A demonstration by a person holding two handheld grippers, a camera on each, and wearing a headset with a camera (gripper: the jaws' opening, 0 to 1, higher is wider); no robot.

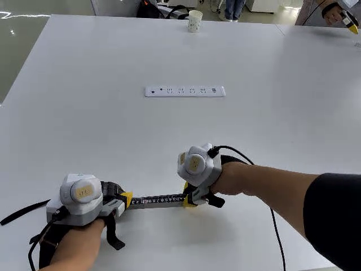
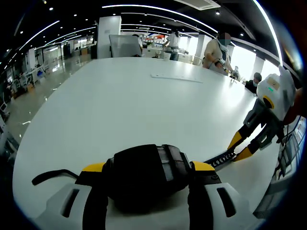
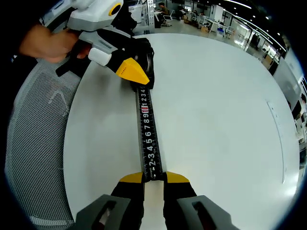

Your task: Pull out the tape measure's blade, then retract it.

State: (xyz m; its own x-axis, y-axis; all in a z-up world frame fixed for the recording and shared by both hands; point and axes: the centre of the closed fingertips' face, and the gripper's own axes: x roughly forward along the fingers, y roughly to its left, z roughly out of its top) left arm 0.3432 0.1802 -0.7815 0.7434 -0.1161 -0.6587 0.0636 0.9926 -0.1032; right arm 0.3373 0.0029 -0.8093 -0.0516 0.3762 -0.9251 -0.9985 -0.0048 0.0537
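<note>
Head view: the tape measure's black case (image 1: pixel 111 188) is seen clamped in the left gripper (image 1: pixel 123 200) at the near left of the white desk (image 1: pixel 113 124). A short run of blade (image 1: pixel 158 199) is drawn out rightward to the right gripper (image 1: pixel 190 201). In the right gripper view the blade's tip is pinched between yellow fingers (image 3: pixel 130 178) that are pressed together on it. In the left gripper view the case is held from both sides by that gripper's fingers. The blade is carried low over the desk; whether it touches the surface cannot be told.

The pull-out is judged to be partly done, with most of the blade left inside the case. The main risk lies in the thin pinch at the tip: if the pull is angled off the blade's line, the tip could be slipped free and the blade snapped back into the case. The rounded case could also be twisted in the left grip by a sideways tug, and the blade kinked. A power strip (image 1: pixel 184 91) and a paper cup (image 1: pixel 195 21) are set well apart, out of the path.
</note>
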